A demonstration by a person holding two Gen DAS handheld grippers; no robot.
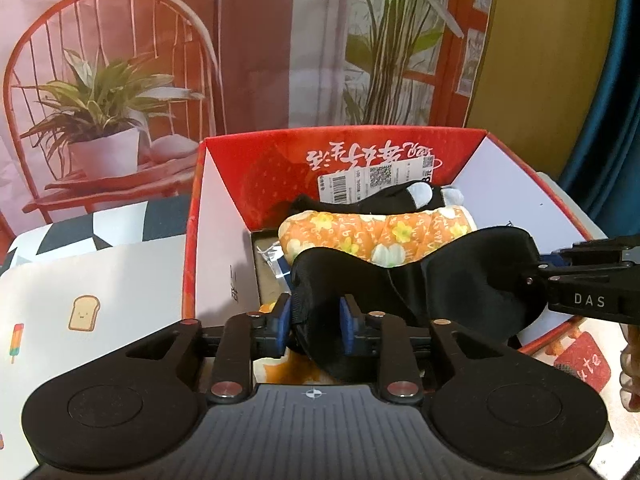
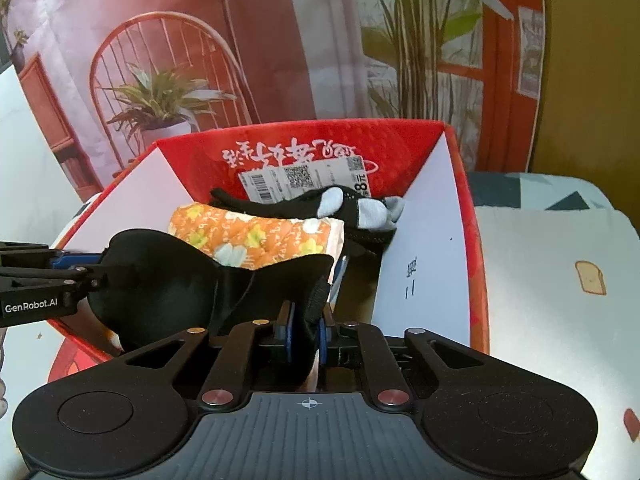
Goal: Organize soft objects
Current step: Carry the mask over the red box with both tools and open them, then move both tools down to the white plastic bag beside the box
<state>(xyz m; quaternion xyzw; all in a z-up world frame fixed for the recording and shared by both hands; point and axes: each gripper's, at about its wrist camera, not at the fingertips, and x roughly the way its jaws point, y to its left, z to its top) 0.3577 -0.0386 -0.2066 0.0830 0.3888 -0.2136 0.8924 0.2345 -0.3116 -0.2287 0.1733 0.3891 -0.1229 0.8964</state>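
Observation:
A black padded eye mask (image 1: 420, 276) hangs stretched between both grippers over the front of a red cardboard box (image 1: 360, 148). My left gripper (image 1: 316, 324) is shut on one end of the mask. My right gripper (image 2: 306, 334) is shut on the other end (image 2: 200, 280); it also shows at the right edge of the left wrist view (image 1: 536, 268). Inside the box lie an orange floral cushion (image 1: 372, 236) and black socks with grey toes (image 1: 400, 196), also seen in the right wrist view: cushion (image 2: 256, 240), socks (image 2: 332, 208).
The box (image 2: 460, 216) has white inner side walls and a barcode label (image 2: 304, 180) on its back wall. It stands on a white cloth with toast and popsicle prints (image 1: 84, 300). A printed backdrop of a chair and plants (image 1: 100, 100) stands behind.

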